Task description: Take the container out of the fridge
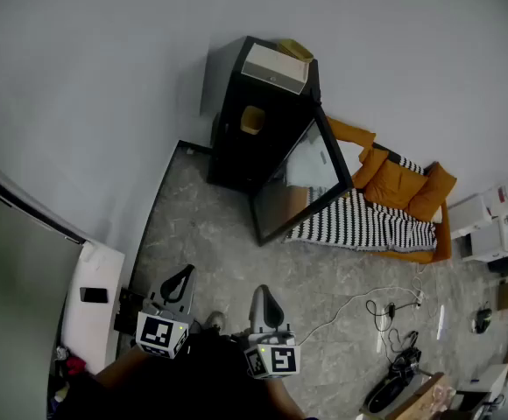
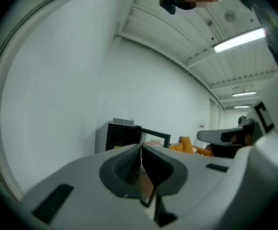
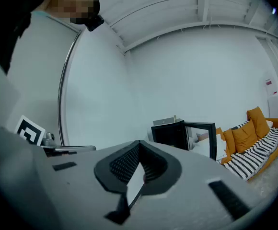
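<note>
A small black fridge [image 1: 258,125] stands against the far wall with its glass door [image 1: 299,185] swung open to the right. A yellow container [image 1: 252,119] sits inside it on an upper shelf. Both grippers are held low and close to the person, well short of the fridge. My left gripper [image 1: 184,276] and right gripper [image 1: 263,292] are both shut and empty. In the left gripper view the jaws [image 2: 141,145] meet, and the fridge [image 2: 122,136] shows far beyond them. The right gripper [image 3: 139,143] points the same way, with the fridge [image 3: 173,133] in the distance.
A pale box [image 1: 274,66] lies on top of the fridge. An orange sofa [image 1: 403,186] with a striped blanket [image 1: 363,221] stands right of the door. Cables [image 1: 385,309] trail over the floor at the right. White boxes [image 1: 482,226] sit at far right, and a white cabinet [image 1: 92,300] at left.
</note>
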A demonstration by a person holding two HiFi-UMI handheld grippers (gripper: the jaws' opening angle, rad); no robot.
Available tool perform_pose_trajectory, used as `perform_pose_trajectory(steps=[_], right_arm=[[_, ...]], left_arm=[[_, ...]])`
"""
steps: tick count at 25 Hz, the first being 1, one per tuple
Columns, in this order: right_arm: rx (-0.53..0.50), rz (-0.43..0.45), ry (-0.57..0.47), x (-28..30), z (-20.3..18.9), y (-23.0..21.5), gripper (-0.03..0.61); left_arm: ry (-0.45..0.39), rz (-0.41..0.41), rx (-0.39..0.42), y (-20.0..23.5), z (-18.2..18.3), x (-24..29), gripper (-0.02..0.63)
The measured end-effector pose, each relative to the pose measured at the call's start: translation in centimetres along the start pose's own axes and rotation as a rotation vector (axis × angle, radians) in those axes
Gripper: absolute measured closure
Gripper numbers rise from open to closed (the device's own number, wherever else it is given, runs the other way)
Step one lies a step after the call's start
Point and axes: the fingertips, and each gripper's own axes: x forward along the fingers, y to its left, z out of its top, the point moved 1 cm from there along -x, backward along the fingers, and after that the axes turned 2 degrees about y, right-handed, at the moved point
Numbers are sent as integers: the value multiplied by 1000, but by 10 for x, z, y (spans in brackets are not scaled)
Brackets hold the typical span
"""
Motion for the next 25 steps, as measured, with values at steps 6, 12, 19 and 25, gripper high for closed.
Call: perform_pose_trajectory(steps=[6,12,19,25], right_arm=[[31,10,-22,3,3,4,580],[55,15,-38,13,3,18,580],[82,-4,-33,33,-1,41,580],[61,-31,-31,58,-4,58,580]], left_arm=[[4,11,-15,5,1,-5,609],[-3,9,-25,23,-2,-10,609],[-11,7,-24,57,2,-20,609],[8,-17,-47,86,2,-21,609]])
